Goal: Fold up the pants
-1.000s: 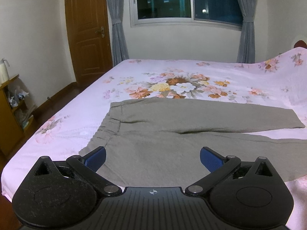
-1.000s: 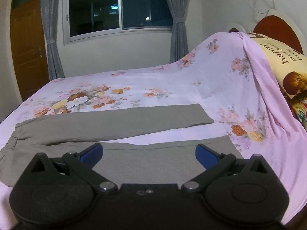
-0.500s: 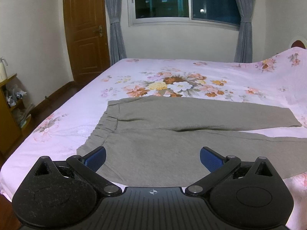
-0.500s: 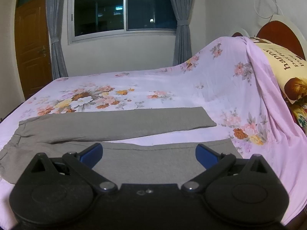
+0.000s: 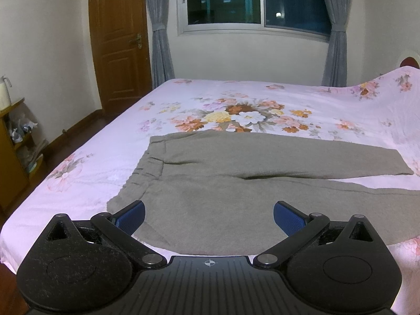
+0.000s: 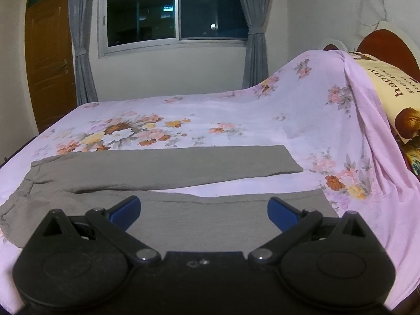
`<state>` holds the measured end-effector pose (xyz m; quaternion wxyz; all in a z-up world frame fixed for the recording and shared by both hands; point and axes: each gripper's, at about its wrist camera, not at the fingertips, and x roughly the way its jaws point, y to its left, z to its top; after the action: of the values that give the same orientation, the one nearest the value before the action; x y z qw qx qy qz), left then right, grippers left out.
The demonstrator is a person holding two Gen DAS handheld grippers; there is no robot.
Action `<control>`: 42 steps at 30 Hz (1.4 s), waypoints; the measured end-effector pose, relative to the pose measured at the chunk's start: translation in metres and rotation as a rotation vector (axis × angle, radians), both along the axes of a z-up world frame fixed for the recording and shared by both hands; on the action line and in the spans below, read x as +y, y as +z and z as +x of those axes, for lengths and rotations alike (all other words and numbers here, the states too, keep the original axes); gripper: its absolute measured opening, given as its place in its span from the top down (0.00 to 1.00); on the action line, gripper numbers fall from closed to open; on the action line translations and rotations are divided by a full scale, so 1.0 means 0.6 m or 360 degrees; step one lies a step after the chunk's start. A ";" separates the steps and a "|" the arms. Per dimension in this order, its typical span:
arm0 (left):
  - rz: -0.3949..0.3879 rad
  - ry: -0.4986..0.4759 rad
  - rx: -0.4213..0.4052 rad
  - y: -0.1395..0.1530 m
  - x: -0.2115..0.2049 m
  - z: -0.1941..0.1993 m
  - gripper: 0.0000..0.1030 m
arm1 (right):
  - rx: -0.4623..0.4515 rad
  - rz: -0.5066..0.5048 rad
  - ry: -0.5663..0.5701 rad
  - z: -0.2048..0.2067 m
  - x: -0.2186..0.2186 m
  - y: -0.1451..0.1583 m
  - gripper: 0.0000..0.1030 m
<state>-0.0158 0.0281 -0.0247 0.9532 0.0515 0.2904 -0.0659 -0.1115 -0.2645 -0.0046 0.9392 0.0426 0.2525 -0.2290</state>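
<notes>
left gripper [image 5: 209, 216] spread wide, right gripper [image 6: 204, 210] likewise

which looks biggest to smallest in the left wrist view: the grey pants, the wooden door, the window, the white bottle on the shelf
1. grey pants, though they lie closest to the camera, which inflates them
2. window and wooden door: too alike in apparent area to rank, and the frame cuts off both
3. white bottle, cut off at the left edge

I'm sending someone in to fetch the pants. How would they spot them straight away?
Look at the big bed with the pink floral sheet. On its near half lie the pants, spread flat with the waistband toward the door side and two legs apart. They are the only plain grey-brown item on that flowered sheet.
</notes>
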 end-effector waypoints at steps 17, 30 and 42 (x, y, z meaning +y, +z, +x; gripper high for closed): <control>0.0006 0.0045 -0.0008 0.005 0.034 0.007 0.00 | 0.0002 -0.0020 0.0130 0.014 0.046 0.004 0.00; 0.0020 0.0068 -0.0004 0.001 0.058 0.042 0.00 | -0.0035 -0.0033 0.0294 0.053 0.074 0.009 0.00; 0.0049 0.0100 0.0029 -0.024 0.099 0.142 0.00 | 0.0003 -0.0040 0.0544 0.158 0.118 -0.008 0.12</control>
<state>0.0695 0.0874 -0.0393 0.9512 0.0563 0.3016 -0.0318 -0.0164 -0.1935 -0.0094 0.9646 -0.0129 0.2542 -0.0692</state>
